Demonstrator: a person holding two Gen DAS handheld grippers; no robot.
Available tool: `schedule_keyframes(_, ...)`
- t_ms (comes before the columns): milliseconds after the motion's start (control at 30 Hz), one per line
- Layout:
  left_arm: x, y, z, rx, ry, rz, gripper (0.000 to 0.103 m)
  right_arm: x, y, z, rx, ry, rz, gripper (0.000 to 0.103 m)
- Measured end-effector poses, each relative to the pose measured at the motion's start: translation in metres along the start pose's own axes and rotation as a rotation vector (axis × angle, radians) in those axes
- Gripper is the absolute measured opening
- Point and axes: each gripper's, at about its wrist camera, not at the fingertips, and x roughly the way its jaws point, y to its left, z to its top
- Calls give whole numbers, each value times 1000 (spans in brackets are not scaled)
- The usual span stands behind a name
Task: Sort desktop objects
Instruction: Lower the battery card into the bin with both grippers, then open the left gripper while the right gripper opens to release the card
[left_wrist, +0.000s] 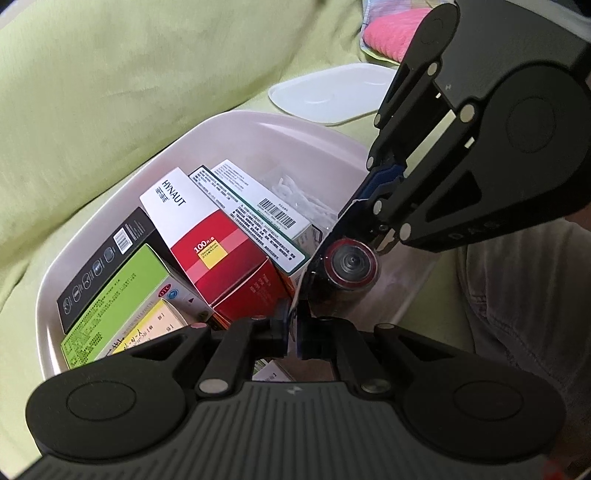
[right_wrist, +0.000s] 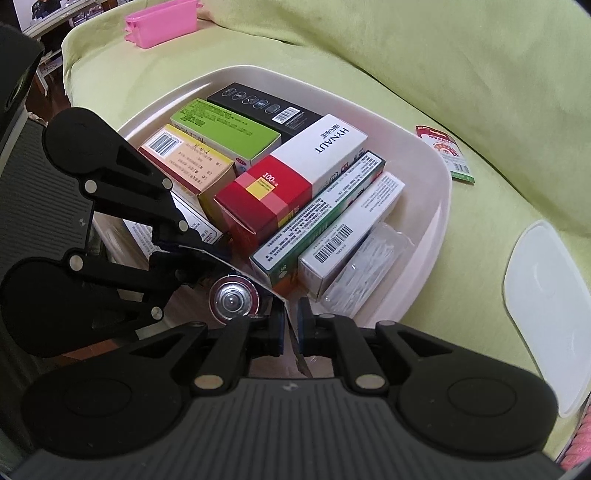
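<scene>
With both grippers (left_wrist: 294, 334) (right_wrist: 291, 328) clenched on the battery card (right_wrist: 236, 264), lower it level into the bin (right_wrist: 441, 218)'s free corner
</scene>
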Motion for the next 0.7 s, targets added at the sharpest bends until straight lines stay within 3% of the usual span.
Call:
schedule_keyframes(400,-1,11,0,-30,32,-23,2,-1,-4,2,-4,-6,27,8)
schedule_keyframes(500,-7,11,-2,-29,27,-30,10,-4,-2,2,3,-17,35,9)
schedule_keyframes(700,-19,12,-7,-64,15,-45,11,-11,-7,-5,55,-23,37,11)
